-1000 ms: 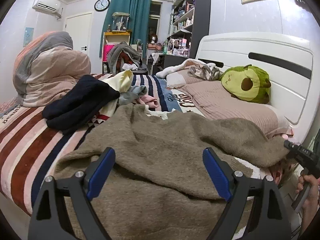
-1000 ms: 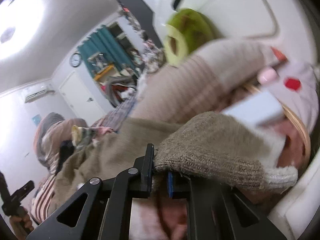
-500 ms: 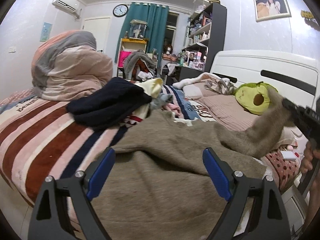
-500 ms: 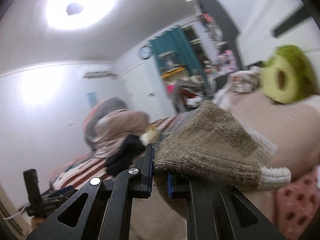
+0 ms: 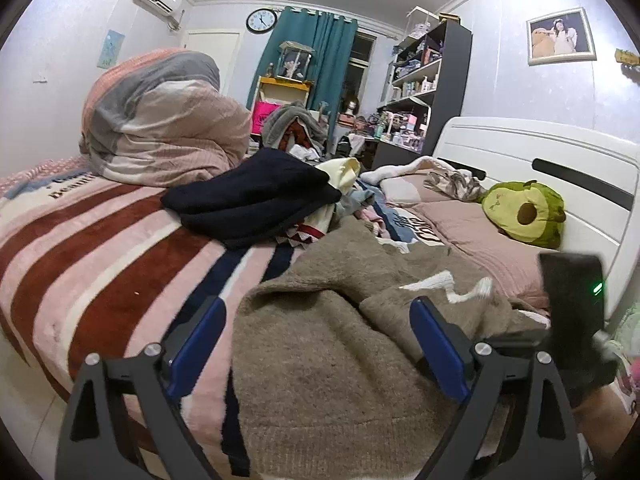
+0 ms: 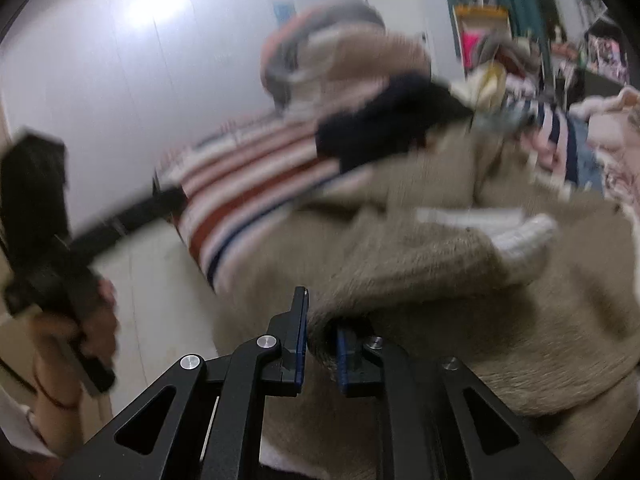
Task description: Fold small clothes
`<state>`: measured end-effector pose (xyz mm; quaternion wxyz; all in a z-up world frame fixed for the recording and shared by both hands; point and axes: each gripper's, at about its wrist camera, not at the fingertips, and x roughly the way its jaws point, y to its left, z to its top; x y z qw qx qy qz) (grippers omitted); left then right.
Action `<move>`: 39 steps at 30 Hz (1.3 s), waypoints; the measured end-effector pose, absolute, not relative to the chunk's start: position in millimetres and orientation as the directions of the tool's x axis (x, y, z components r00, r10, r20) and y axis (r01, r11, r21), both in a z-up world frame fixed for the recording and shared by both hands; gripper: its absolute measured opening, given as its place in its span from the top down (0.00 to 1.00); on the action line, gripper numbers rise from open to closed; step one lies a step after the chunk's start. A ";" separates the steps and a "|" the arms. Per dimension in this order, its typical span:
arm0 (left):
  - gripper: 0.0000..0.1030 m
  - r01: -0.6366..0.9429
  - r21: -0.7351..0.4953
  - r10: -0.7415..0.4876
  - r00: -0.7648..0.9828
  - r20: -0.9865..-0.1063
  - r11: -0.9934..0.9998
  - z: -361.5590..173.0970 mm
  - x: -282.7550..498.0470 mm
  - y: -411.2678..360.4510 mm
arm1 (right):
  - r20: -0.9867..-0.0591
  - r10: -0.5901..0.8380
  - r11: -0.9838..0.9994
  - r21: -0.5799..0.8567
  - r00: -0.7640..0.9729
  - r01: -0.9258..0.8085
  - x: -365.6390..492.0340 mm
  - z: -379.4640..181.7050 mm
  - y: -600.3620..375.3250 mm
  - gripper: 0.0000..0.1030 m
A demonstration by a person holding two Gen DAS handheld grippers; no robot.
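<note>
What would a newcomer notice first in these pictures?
First, the big taupe sweater spread over the striped bed, its sleeve pinched in the right gripper. The left gripper hangs open above it. Further back lie a navy garment and an avocado plush near the headboard.

Fisheye warp; right view motion-blurred.

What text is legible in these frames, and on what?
"Beauti", cut off by the rolled duvet: dark letters on the striped blanket.
Script lettering on the blue-and-white bedding: partly covered, unreadable.
Wall clock: numerals too small.
Pink box under the yellow shelf: white print, unreadable.
Bookshelf items: labels too small.
Right wrist view: motion-blurred, nothing legible.
</note>
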<state>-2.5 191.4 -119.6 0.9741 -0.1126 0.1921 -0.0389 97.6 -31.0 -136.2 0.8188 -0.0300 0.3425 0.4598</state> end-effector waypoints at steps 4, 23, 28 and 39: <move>0.11 0.094 -0.254 -0.186 0.911 -0.367 0.963 -120.1 4.0 179.2 | -0.640 0.701 0.584 0.260 0.315 -0.769 96.3 -147.3 -38.2 0.76; 0.08 0.232 0.002 -0.192 0.811 -0.552 0.973 -147.8 67.6 22.5 | -0.572 0.517 0.832 0.161 0.637 -0.531 73.7 -106.7 -210.7 0.37; 0.83 0.184 -0.101 -0.209 0.819 -0.534 0.978 -141.2 74.0 44.9 | -0.573 0.527 0.830 0.189 0.627 -0.525 75.2 -115.9 -221.4 0.37; 0.76 -0.089 -0.188 -0.019 0.862 -0.507 0.978 -143.1 27.0 143.4 | -0.591 0.512 0.855 0.280 0.623 -0.436 72.4 -132.8 -249.6 0.37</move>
